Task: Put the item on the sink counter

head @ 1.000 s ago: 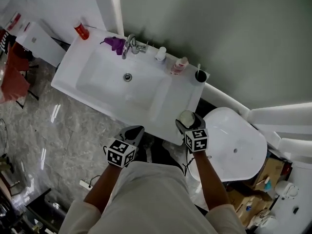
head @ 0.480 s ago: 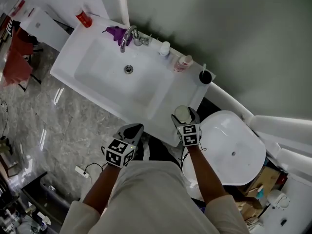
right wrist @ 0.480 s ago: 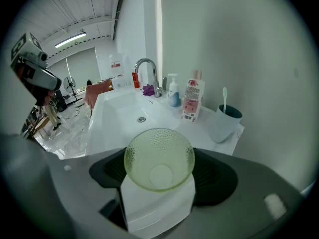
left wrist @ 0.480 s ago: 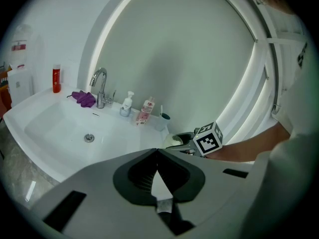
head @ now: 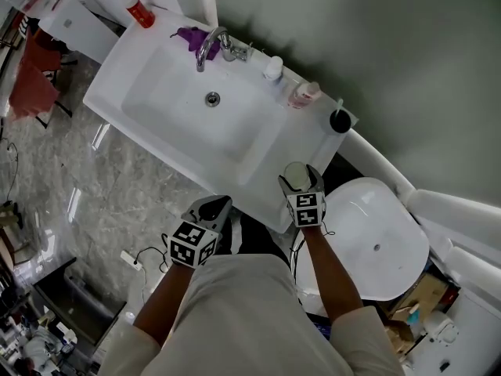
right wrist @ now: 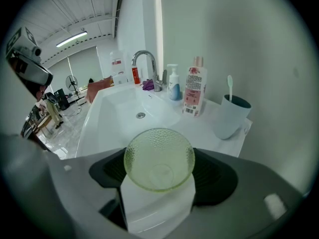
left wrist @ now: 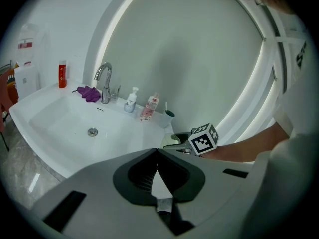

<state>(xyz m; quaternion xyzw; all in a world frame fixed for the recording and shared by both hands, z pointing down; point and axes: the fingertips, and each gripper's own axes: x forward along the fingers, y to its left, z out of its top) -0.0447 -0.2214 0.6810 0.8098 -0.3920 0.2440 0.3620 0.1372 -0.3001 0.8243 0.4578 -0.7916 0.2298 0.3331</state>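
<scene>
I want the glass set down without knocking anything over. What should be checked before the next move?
1. Grip: ok. The right gripper has its jaws closed on the glass.
2. Landing spot: ok. The counter is bare between the basin and the things at the wall.
3. Clearance: ok. The cup and bottle stand farther back, apart from the glass.
4. Height above the counter: cannot tell from these views.
5. Position: cannot tell. In the head view the glass appears near the counter's right edge.
6. Left gripper: ok. It is shut, empty and back from the counter.
</scene>
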